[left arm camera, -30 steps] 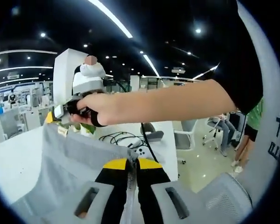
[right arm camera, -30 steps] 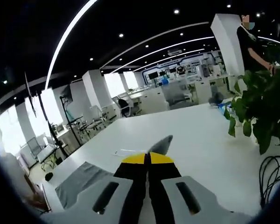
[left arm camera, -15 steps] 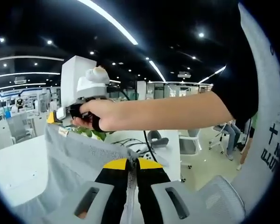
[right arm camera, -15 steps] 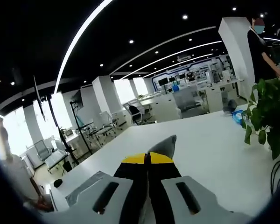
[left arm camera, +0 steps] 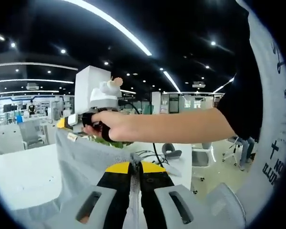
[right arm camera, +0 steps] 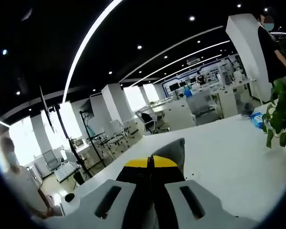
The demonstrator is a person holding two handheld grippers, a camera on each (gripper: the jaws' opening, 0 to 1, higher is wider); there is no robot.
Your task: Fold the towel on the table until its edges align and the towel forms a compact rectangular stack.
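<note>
While lifted above the white table (left arm camera: 19, 176), grey towel (left arm camera: 86, 162) spans lower centre of left gripper view, pinched at one corner by left gripper (left arm camera: 134, 168), jaws pressed together. Right gripper (right arm camera: 151, 163), lower centre of right gripper view, clamps another corner; hand (left arm camera: 109, 126) centre left.

Wide bare white bench (right arm camera: 229, 157) lies ahead in the right gripper view, free passage across it. A leafy plant (right arm camera: 282, 112) stands at its far right edge. In the left gripper view, the raised grey towel (left arm camera: 88, 162) hangs across the front, and black cables (left arm camera: 150, 155) lie beyond it on the bench.
</note>
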